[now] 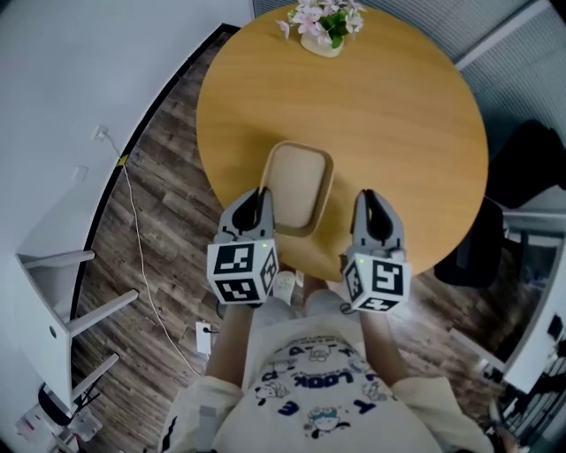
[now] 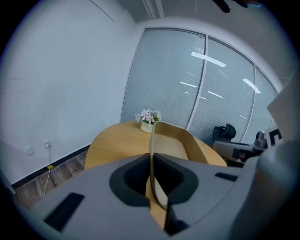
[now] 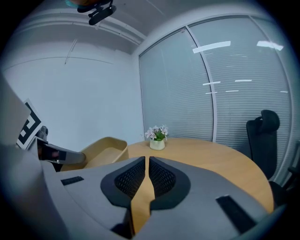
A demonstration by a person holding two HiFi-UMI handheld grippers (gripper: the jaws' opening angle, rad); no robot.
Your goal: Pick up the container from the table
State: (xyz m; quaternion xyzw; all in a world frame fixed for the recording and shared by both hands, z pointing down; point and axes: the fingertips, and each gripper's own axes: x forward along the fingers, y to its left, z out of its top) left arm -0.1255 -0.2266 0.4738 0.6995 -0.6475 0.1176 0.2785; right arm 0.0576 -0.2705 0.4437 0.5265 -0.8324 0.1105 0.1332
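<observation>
A tan, rounded-rectangular container (image 1: 296, 181) sits at the near edge of the round wooden table (image 1: 389, 115). My left gripper (image 1: 259, 202) is at its near-left corner, and in the left gripper view the container's thin wall (image 2: 173, 140) runs straight between the jaws of the left gripper (image 2: 152, 159), which are shut on it. My right gripper (image 1: 369, 203) hovers over the table's edge just right of the container, apart from it. In the right gripper view the right gripper (image 3: 146, 164) is shut with nothing between the jaws, and the container (image 3: 101, 152) shows at the left.
A small pot of pink flowers (image 1: 323, 26) stands at the table's far side. A black office chair (image 1: 522, 168) is at the right, white furniture (image 1: 53, 310) at the left, and a cable (image 1: 141, 257) trails over the wood floor. Glass walls with blinds stand beyond the table.
</observation>
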